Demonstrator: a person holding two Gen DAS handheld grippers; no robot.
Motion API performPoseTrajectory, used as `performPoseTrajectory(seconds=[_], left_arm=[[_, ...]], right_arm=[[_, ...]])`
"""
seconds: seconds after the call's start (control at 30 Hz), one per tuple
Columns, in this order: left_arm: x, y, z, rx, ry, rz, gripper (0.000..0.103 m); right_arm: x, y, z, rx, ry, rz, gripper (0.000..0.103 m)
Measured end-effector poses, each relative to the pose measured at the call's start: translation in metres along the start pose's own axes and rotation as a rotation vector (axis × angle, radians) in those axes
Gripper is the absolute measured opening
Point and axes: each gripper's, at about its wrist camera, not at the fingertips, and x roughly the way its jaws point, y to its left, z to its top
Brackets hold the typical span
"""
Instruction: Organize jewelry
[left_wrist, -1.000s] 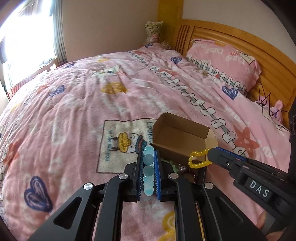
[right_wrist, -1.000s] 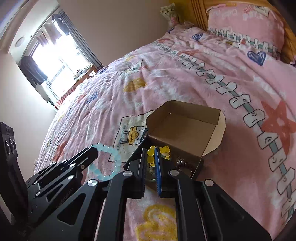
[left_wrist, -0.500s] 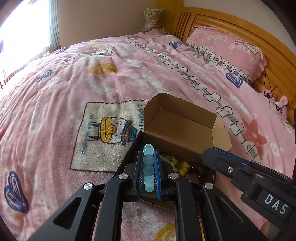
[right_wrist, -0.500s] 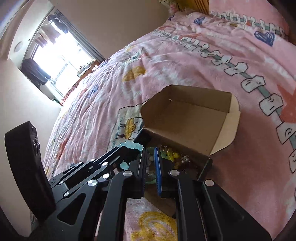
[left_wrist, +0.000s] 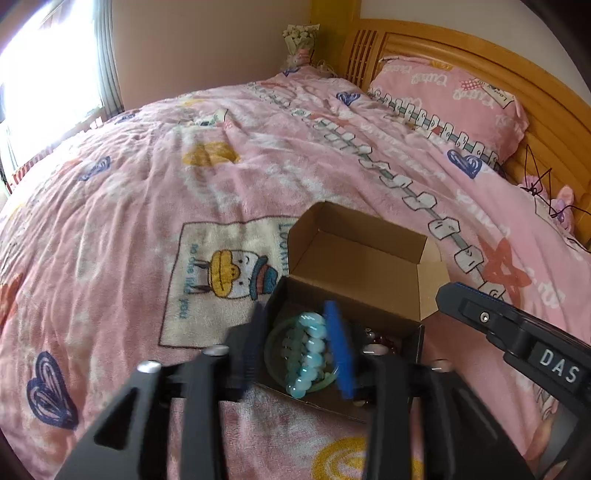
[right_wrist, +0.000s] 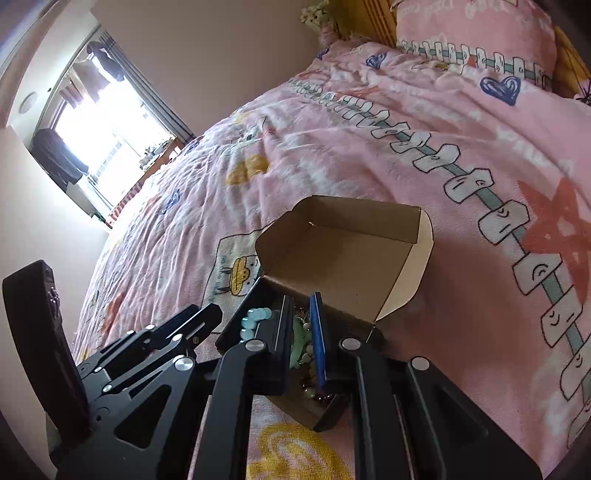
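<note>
A small cardboard box (left_wrist: 354, 266) sits open on the pink blanket (left_wrist: 147, 192), its lid flap standing up at the far side. Inside lies a pale green bangle (left_wrist: 275, 354), with a light blue bead bracelet (left_wrist: 308, 354) resting across it. Dark red beads (left_wrist: 384, 338) and other small pieces crowd the right part of the box; from the right wrist view they are a jumble that cannot be sorted out.

The left gripper (left_wrist: 299, 350) hangs over the box with its jaws spread, the bracelet lying loose between them and clear of the left pad. The right gripper (right_wrist: 301, 343) is poised over the box contents, jaws parted, holding nothing.

Compared with half a second earlier, the left jaws, then clamped on the blue bracelet, have opened and the bracelet has dropped into the box. One second ago the right gripper held a yellow bead piece; that piece is no longer in its jaws.
</note>
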Motion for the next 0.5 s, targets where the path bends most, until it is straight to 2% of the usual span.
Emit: performPoseTrajectory(seconds=[0.03,0.17,0.23,0.3,0.33,0.37,0.4,0.43,0.5], left_arm=[[-0.007,0.0,0.001,0.003,-0.02,0.008,0.061],[-0.023,-0.002,0.002,0.042,-0.034,0.009,0.062],[-0.036,-0.001,0.001,0.063,-0.044,0.029,0.07],[-0.048,0.002,0.0,0.071,-0.062,0.033,0.072],[-0.055,0.005,0.0,0.071,-0.069,0.03,0.073],[-0.062,0.008,0.0,0.069,-0.073,0.026,0.074],[-0.07,0.012,-0.001,0.065,-0.078,0.031,0.078],[-0.075,0.014,-0.002,0.066,-0.079,0.035,0.081],[-0.089,0.019,-0.005,0.071,-0.086,0.046,0.081]], right_arm=[[-0.002,-0.001,0.001,0.003,-0.002,-0.004,0.012],[-0.011,-0.001,0.003,-0.016,-0.007,-0.028,0.012],[-0.024,0.003,0.005,-0.043,-0.019,-0.057,0.013],[-0.037,0.006,0.005,-0.056,-0.038,-0.078,0.017],[-0.045,0.009,0.005,-0.061,-0.046,-0.083,0.028],[-0.05,0.011,0.004,-0.062,-0.049,-0.083,0.044],[-0.057,0.014,0.003,-0.065,-0.057,-0.087,0.053],[-0.063,0.018,0.001,-0.078,-0.066,-0.097,0.061],[-0.071,0.028,-0.004,-0.122,-0.066,-0.126,0.067]])
